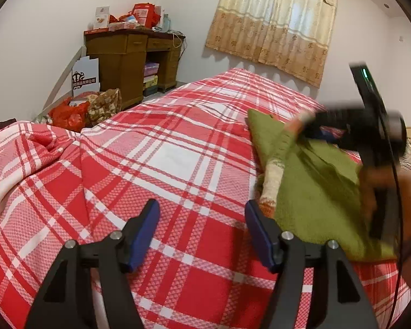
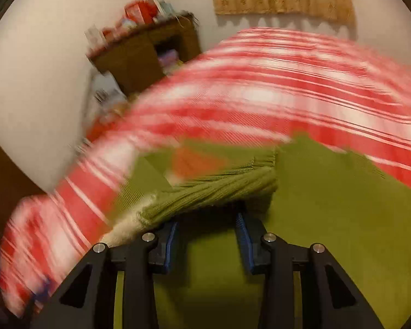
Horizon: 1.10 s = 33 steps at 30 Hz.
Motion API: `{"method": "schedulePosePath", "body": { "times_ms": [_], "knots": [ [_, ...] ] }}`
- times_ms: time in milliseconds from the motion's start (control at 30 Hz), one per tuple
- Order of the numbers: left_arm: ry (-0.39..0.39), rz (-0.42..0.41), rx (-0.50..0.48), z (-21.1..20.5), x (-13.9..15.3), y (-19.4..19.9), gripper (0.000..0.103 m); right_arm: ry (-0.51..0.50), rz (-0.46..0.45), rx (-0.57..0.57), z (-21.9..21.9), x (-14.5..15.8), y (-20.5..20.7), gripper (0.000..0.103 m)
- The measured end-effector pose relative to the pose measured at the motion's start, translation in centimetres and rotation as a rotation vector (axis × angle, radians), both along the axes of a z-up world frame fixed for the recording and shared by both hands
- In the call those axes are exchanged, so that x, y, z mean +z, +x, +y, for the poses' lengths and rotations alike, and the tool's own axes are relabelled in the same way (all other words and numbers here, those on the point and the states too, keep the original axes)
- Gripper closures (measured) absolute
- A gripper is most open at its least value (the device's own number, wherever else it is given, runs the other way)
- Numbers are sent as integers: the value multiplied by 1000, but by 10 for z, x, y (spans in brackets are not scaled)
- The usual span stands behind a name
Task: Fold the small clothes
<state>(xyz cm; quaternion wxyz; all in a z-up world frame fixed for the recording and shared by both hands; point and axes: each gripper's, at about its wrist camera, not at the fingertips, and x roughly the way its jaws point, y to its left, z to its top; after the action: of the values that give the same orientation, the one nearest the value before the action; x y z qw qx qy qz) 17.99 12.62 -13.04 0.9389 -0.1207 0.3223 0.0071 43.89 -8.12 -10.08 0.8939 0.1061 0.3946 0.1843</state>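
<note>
Folding is under way, judging by the pictures: the green sweater lies at the bed's three o'clock side, one sleeve pinched in the right claw. The left claw hangs spread and empty; the remaining folds look undone.

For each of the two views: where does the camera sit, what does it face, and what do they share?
Left wrist: sits behind the left tool, open over the plaid bedspread; the right tool shows at right.
Right wrist: sits behind the right tool, fingers around a fold of the green sweater; blurred.
Shared: sweater, bedspread, wooden desk, curtain.
</note>
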Motion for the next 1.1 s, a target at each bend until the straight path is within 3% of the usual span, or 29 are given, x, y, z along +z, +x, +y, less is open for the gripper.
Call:
{"method": "schedulePosePath", "body": {
  "times_ms": [100,267,400,500,600,733,833,967,1033,1100],
  "knots": [
    [-35,-10,-11,4,0,-1,34,79,-70,25,0,20,-8,64],
    [-58,-10,-14,6,3,-4,33,-14,-24,17,-13,10,-44,64],
    [-193,-27,-59,14,16,-24,30,-54,-16,2,-45,-1,-95,64],
    [-218,-15,-98,2,21,-34,20,-108,-45,20,-60,-9,-129,64],
    [-268,33,-160,-19,18,-36,20,-204,-35,22,-70,-32,-143,64],
    [-280,86,-196,-47,6,-11,20,-98,-60,-5,-91,-37,-151,64],
    [-304,50,-149,-59,8,15,13,-91,-68,-6,-90,-38,-152,64],
    [-363,52,-98,-73,15,59,13,-74,-70,-5,-91,-39,-151,64],
    [-344,44,-61,-76,18,66,27,-62,-71,-7,-92,-38,-151,64],
    [-289,62,-44,-82,15,69,69,-61,-73,-11,-93,-38,-152,64]
  ]
}}
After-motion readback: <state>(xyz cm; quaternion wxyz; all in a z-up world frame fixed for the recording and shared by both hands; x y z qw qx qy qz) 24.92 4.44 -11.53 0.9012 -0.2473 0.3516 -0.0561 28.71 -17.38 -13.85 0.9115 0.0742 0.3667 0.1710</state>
